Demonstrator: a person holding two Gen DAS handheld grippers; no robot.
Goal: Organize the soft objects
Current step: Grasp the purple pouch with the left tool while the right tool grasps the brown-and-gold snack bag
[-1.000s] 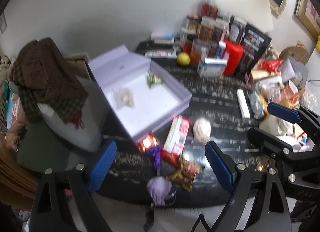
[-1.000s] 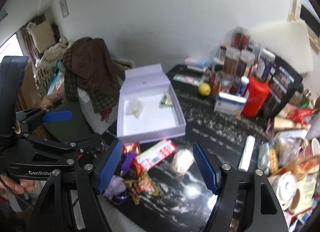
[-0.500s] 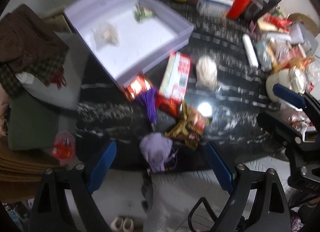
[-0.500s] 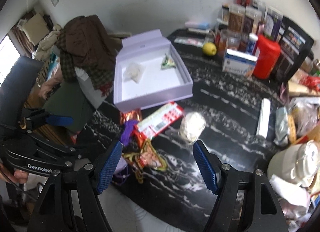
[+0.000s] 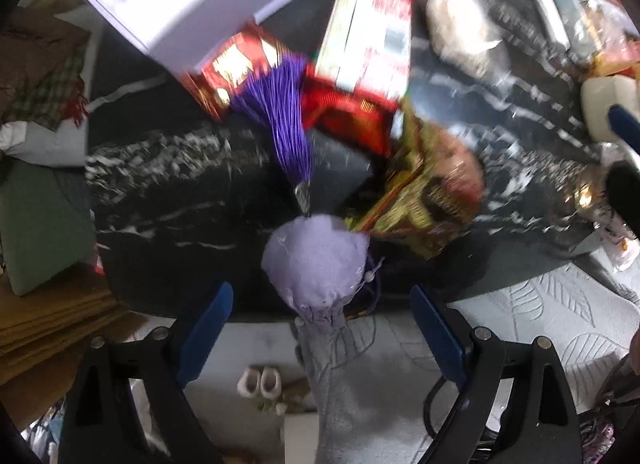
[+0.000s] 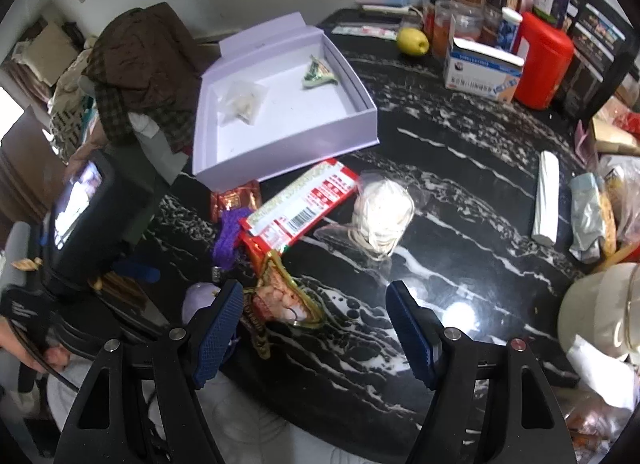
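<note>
Progress is judged as early: only two small items are lying in the lilac box (image 6: 362, 97), a clear packet (image 6: 242, 103) and a green wrapper (image 6: 318, 73), while most of the soft things are being left on the bench (image 6: 460, 191). Just in front of the box, a red packet (image 6: 236, 199), a red-and-white pack (image 6: 304, 205), a purple tassel (image 5: 282, 111), a snack bag (image 5: 424, 183), a lilac pouch (image 5: 316, 264) and a clear bag of pale pieces (image 6: 382, 217) are waiting to be sorted.

The left tool (image 5: 320, 328) is being held steeply downward over the near bench edge, its fingers spread wide with the pouch lying between them, apart from both pads; nothing is being gripped. The right tool (image 6: 314, 328) is being angled down over the bench beside it, also spread and empty, with the snack bag near its left finger (image 6: 218, 330). The pouch is judged the likely next pick.
</note>
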